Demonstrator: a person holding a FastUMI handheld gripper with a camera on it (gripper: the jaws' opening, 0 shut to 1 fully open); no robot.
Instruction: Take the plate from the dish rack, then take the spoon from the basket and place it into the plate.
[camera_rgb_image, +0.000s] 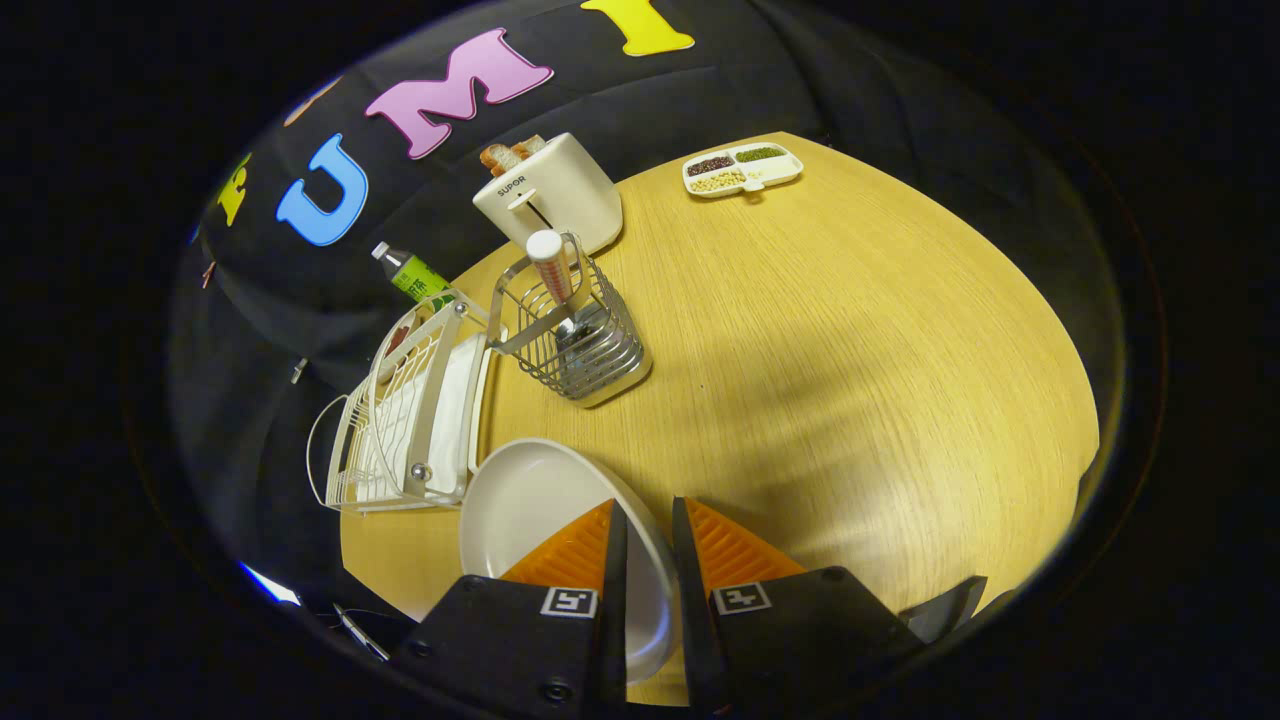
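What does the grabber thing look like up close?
The gripper has two black blocky bodies, each with a small square black-and-white marker on top. Its fingers are orange wedges with ridged faces and thin dark inner edges, tapering to points. A round screw head shows on the left body.

The table (850, 330) looks like matt, pale wood with fine grain. At eleven o'clock from the fingers (725, 550), ribbed orange plastic, stands a shiny wire-metal basket (580, 350). The plate (520, 500) is smooth, glossy white.
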